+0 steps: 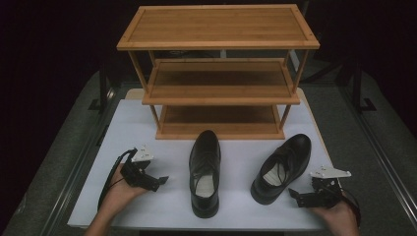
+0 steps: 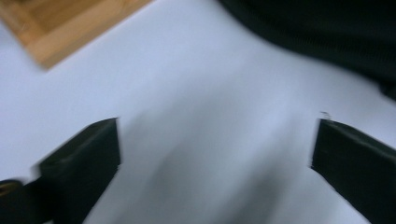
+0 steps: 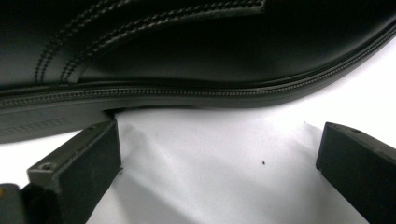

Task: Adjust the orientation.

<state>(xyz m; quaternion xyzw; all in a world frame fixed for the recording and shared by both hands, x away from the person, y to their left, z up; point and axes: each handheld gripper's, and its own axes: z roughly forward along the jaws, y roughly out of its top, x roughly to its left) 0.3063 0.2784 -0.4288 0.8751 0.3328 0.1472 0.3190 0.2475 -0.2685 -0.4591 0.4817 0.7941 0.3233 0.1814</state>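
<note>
Two black dress shoes sit on the white table [image 1: 147,206] just in front of the wooden rack [image 1: 219,73]: the left shoe [image 1: 205,172] before its middle, toe toward it, the right shoe [image 1: 282,167] before its right end, angled. Both grippers, left gripper [image 1: 162,181] and right gripper [image 1: 294,194], stand wide open and empty, the right one's jaws close against the right shoe's sole edge [image 3: 187,91]. Best, I judge, to slide one jaw inside the heel opening, pinch the collar firmly, then lift level toward the rack.
</note>
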